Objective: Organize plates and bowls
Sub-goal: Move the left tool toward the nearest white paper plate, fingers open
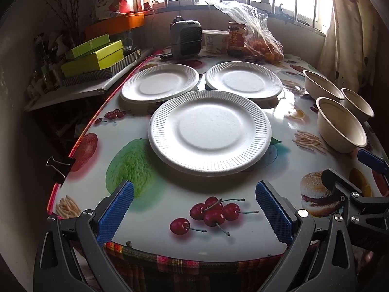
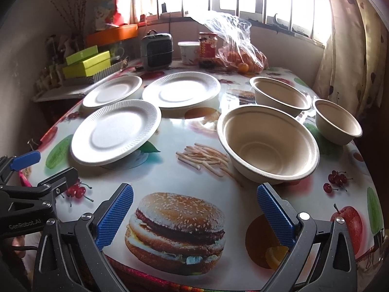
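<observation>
Three white paper plates lie separately on the fruit-print table: a near plate, a far left plate and a far right plate. Three beige bowls stand upright on the right: a near bowl, a far bowl and a small bowl. My left gripper is open and empty at the table's front edge, before the near plate. My right gripper is open and empty, before the near bowl; it also shows in the left wrist view.
At the back stand a small grey heater, a white tub, a jar and a plastic bag of oranges. Green boxes sit on a shelf at the left. A binder clip grips the table's left edge.
</observation>
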